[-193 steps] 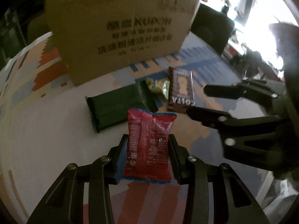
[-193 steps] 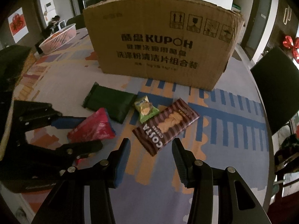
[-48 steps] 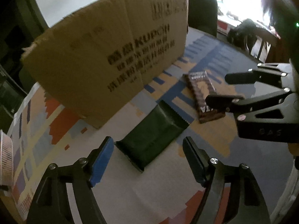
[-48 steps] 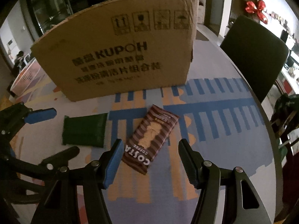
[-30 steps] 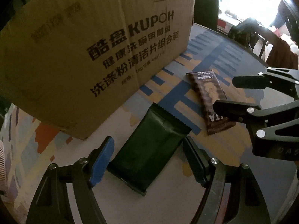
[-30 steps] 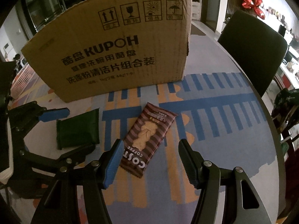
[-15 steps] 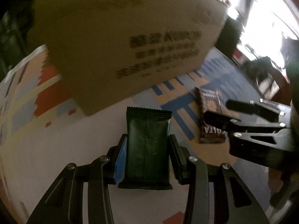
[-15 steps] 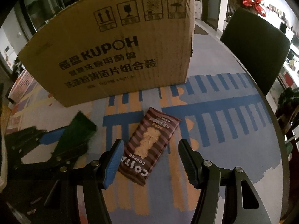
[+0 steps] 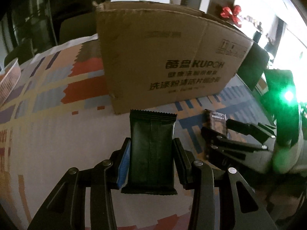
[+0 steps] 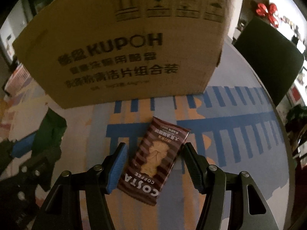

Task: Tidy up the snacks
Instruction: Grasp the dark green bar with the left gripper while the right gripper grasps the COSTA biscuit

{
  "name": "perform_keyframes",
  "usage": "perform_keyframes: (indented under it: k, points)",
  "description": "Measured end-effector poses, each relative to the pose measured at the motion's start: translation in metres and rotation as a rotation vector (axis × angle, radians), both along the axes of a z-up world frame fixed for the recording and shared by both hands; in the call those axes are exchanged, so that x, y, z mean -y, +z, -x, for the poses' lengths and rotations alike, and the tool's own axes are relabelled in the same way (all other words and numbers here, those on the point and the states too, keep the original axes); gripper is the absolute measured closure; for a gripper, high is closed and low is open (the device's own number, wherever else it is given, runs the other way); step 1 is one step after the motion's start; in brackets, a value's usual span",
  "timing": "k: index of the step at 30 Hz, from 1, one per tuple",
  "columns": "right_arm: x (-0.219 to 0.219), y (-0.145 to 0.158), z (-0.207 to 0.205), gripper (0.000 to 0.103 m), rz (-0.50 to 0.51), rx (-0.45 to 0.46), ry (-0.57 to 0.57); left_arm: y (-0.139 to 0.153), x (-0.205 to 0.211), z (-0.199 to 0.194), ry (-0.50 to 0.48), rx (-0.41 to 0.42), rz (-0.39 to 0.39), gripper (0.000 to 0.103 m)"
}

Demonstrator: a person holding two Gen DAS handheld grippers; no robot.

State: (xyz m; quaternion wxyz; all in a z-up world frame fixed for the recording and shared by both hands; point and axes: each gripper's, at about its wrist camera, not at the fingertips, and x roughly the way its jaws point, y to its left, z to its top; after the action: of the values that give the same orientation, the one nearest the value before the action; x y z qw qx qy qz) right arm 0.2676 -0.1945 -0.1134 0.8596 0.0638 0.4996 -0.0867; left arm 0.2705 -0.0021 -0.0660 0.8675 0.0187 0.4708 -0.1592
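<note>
My left gripper (image 9: pixel 152 140) is shut on a dark green snack packet (image 9: pixel 151 153), which stands lengthwise between the pads, lifted off the patterned tablecloth. The same packet (image 10: pixel 51 128) and left gripper (image 10: pixel 28 153) show at the left of the right wrist view. A brown striped Costa Coffee packet (image 10: pixel 153 161) lies flat on the cloth between the closing jaws of my right gripper (image 10: pixel 155 145); a gap shows at the blue left pad, and the right pad is close to the packet's edge. The right gripper (image 9: pixel 230 132) hovers over that packet (image 9: pixel 217 122). The tall cardboard box (image 9: pixel 163 57) stands just behind.
The box (image 10: pixel 124 38) fills the far side, close to both grippers. A black chair (image 10: pixel 268 57) stands beyond the round table's right edge (image 10: pixel 284 134). A pink basket (image 9: pixel 7 80) sits far left. A red bow (image 9: pixel 230 12) hangs in the background.
The left gripper closed on the green packet, rolled and raised it off the cloth. The right gripper moved in over the Costa packet and its jaws narrowed.
</note>
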Motion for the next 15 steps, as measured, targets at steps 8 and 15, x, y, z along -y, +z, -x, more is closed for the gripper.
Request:
perform_keyframes:
  k: [8, 15]
  points:
    - [-0.013, 0.003, 0.0, 0.065, 0.023, 0.015, 0.047, 0.002, 0.004, 0.005, 0.041, -0.001, 0.027, 0.061]
    - [0.0, 0.034, 0.017, 0.065, -0.001, 0.077, 0.068, 0.016, 0.005, 0.014, 0.053, 0.031, 0.038, 0.061]
